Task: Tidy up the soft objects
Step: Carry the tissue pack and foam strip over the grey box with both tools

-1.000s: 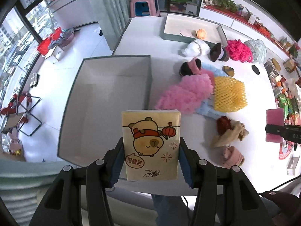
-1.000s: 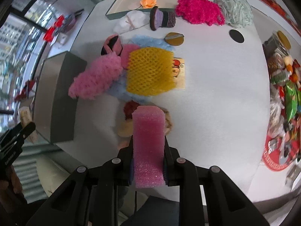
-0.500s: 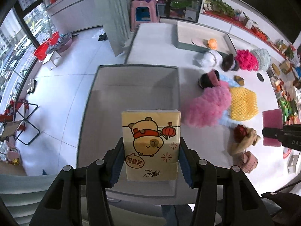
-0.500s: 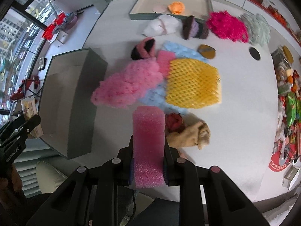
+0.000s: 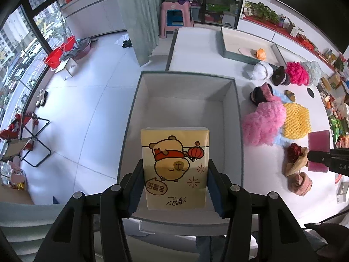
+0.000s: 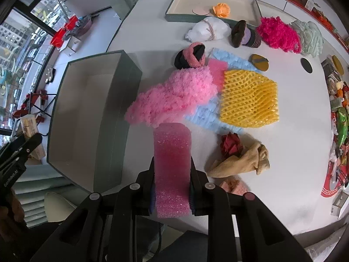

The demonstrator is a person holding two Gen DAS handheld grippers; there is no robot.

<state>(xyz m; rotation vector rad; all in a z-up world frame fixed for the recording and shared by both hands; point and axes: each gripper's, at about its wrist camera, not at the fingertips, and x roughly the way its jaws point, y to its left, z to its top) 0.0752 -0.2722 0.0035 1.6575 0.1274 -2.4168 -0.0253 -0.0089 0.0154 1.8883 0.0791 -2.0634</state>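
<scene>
Left wrist view: my left claw (image 5: pixel 175 187) was clamped on the yellow tissue pack (image 5: pixel 175 170), lower centre of frame, held over the open grey box (image 5: pixel 238 118). Pink fluffy cloth (image 5: pixel 262 122) lay right of the box on the tabletop (image 5: pixel 196 50).

Right wrist view: my right claw (image 6: pixel 172 187) was clamped on the pink foam block (image 6: pixel 171 166), bottom centre, beside the box's right wall; yellow foam net (image 6: pixel 248 100) sat upper right.

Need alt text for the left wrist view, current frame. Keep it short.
The left gripper is shut on a yellow tissue pack printed with a cartoon capybara, held above the near end of an open grey box. To the right on the white table lie a fluffy pink item and yellow foam netting.
</scene>
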